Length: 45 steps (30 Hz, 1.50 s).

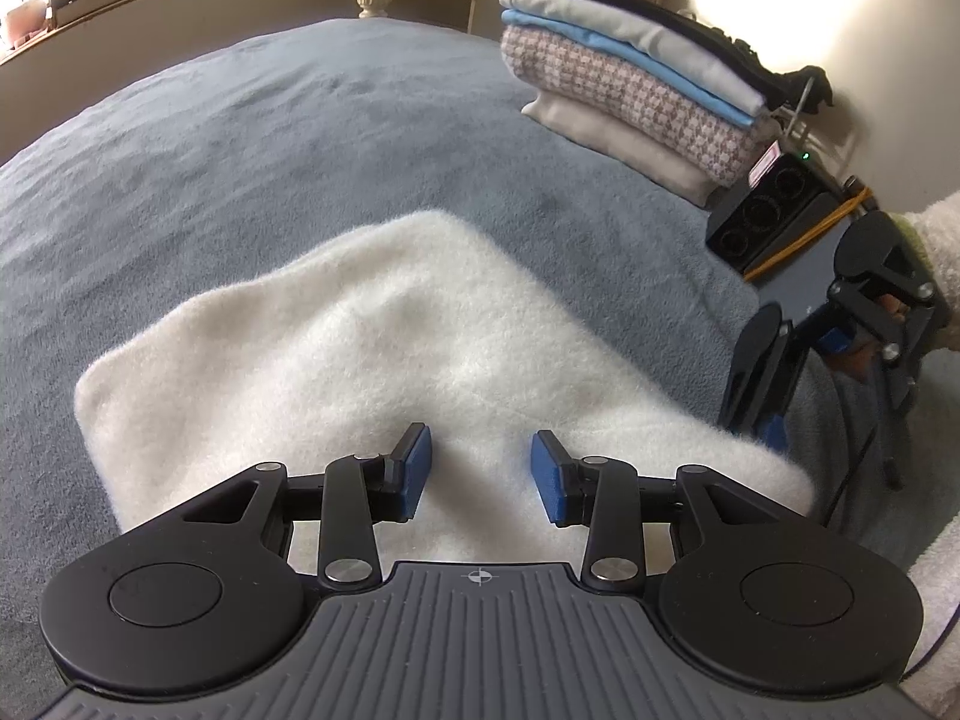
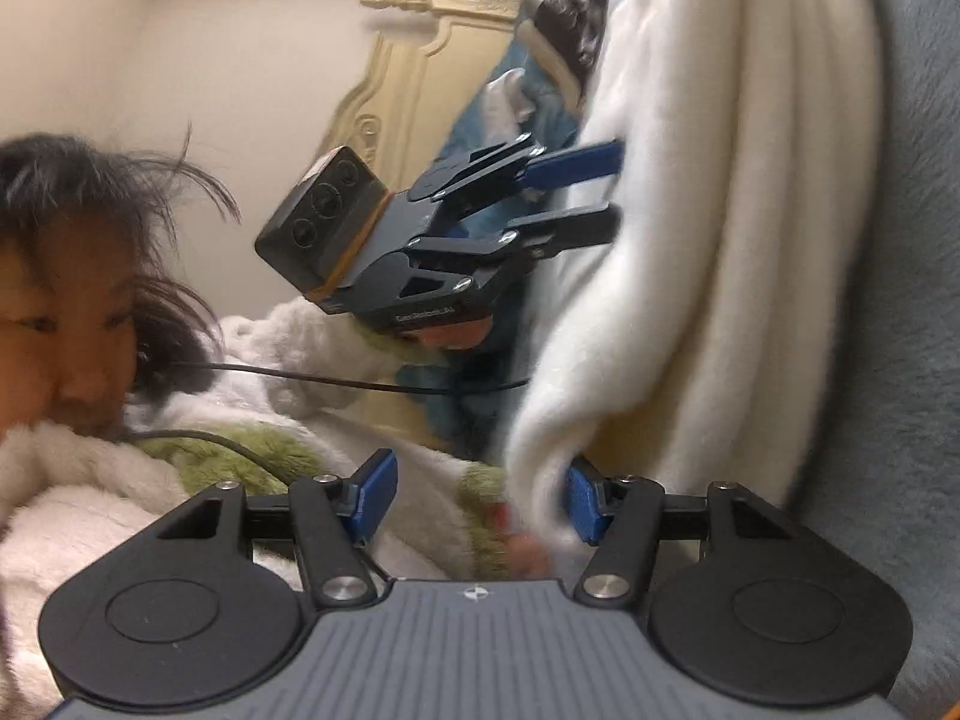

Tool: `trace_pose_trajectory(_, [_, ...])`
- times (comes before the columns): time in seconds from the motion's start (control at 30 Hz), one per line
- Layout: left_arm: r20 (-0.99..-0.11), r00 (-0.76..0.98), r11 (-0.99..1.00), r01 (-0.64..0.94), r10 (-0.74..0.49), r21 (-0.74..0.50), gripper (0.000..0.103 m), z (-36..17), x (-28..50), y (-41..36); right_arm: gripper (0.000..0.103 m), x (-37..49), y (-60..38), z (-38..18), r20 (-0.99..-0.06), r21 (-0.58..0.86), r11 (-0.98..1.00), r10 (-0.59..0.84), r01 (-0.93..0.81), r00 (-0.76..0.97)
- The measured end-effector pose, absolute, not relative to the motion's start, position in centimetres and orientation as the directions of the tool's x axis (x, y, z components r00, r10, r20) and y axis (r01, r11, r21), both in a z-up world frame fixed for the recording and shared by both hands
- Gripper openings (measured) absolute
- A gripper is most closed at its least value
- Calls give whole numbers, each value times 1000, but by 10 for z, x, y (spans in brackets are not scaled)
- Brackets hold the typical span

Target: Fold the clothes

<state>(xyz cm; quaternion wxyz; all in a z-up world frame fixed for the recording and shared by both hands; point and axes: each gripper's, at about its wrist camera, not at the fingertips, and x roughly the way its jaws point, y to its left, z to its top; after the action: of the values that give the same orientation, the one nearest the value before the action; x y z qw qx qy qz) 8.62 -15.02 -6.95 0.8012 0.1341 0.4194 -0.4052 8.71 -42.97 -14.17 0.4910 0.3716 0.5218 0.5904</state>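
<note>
A fluffy white garment (image 1: 372, 336) lies folded on the blue-grey bed cover (image 1: 300, 138). My left gripper (image 1: 480, 471) points down into it, its blue pads pinching a thick ridge of the fabric near the garment's near edge. In the right wrist view the same garment (image 2: 720, 240) fills the right side, and the left gripper (image 2: 618, 186) reaches onto its edge. My right gripper (image 2: 480, 501) stands open at the garment's corner. The hem lies beside the right pad (image 2: 585, 507); the left pad touches nothing. The right gripper (image 1: 762, 414) also shows at the garment's right edge.
A stack of folded clothes (image 1: 630, 90) sits at the far right of the bed. A cream headboard (image 2: 408, 78) and blue cloth (image 2: 510, 108) stand behind. A person's head and fluffy white-green sleeve (image 2: 270, 456) are close on the left, with a black cable (image 2: 360, 383) across.
</note>
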Motion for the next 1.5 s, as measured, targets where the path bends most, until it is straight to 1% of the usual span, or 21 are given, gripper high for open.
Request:
trace_pose_trajectory(0.1, [-781, 323, 637, 761, -535, -121, 37, -69, 85, -150, 62, 83, -452, -128, -181, 963, 152, 977, -223, -112])
trace_pose_trajectory(0.23, [-791, 322, 642, 759, -520, -113, 37, -63, 82, -147, 62, 61, -463, -99, -309, 899, 301, 951, -319, 26])
trace_pose_trajectory(0.33, [-805, 307, 623, 776, -507, -96, 37, -53, 71, -140, 61, 47, -455, -88, -376, 848, 369, 925, -381, 59])
trace_pose_trajectory(0.47, [-815, 263, 551, 830, -517, -82, 37, -43, 40, -131, 55, 40, -435, -90, -436, 807, 416, 899, -420, 53])
trace_pose_trajectory(0.57, [-816, 243, 476, 879, -525, -44, 37, -47, 12, -132, 44, 43, -417, -98, -450, 811, 426, 892, -401, 38])
trace_pose_trajectory(0.63, [-821, 236, 439, 898, -520, -21, 37, -54, -2, -136, 29, 47, -410, -104, -448, 822, 427, 893, -377, 33])
trace_pose_trajectory(0.67, [-823, 238, 429, 903, -515, -8, 37, -58, -8, -138, 19, 48, -408, -106, -439, 833, 418, 898, -362, 27])
trace_pose_trajectory(0.7, [-825, 244, 427, 904, -509, 4, 37, -61, -13, -139, 15, 48, -409, -109, -413, 851, 392, 911, -349, 16])
trace_pose_trajectory(0.77, [-826, 257, 430, 903, -501, 20, 37, -64, -19, -141, 13, 47, -416, -111, -348, 882, 330, 937, -337, 6])
trace_pose_trajectory(0.87, [-821, 270, 432, 901, -504, 32, 37, -65, -23, -141, 12, 49, -430, -120, -265, 928, 256, 964, -272, 4])
trace_pose_trajectory(0.93, [-817, 289, 425, 903, -499, 60, 37, -66, -26, -143, 12, 50, -428, -127, -233, 944, 227, 973, -239, 3])
trace_pose_trajectory(1.07, [-794, 390, 377, 900, -466, 220, 38, -69, -42, -155, 12, 53, -427, -134, -183, 964, 183, 983, -190, 20])
trace_pose_trajectory(1.13, [-777, 419, 342, 898, -469, 278, 38, -71, -51, -158, 12, 54, -429, -135, -161, 971, 164, 986, -173, 32])
trace_pose_trajectory(1.2, [-774, 430, 324, 896, -465, 304, 39, -72, -54, -159, 12, 55, -429, -138, -161, 973, 165, 986, -163, 37])
trace_pose_trajectory(1.27, [-787, 411, 321, 903, -459, 285, 39, -72, -52, -157, 12, 55, -428, -139, -204, 963, 206, 978, -175, 31])
trace_pose_trajectory(1.33, [-804, 381, 327, 912, -456, 247, 39, -71, -50, -153, 12, 54, -428, -135, -288, 934, 287, 957, -212, 26])
trace_pose_trajectory(1.43, [-821, 330, 349, 921, -465, 172, 39, -67, -44, -145, 18, 52, -434, -124, -403, 884, 400, 914, -241, 38])
trace_pose_trajectory(1.47, [-825, 313, 357, 923, -470, 147, 39, -66, -42, -142, 20, 51, -438, -118, -427, 871, 425, 903, -248, 49])
trace_pose_trajectory(1.5, [-829, 296, 365, 923, -475, 121, 39, -64, -39, -140, 24, 50, -441, -108, -450, 851, 450, 891, -269, 67])
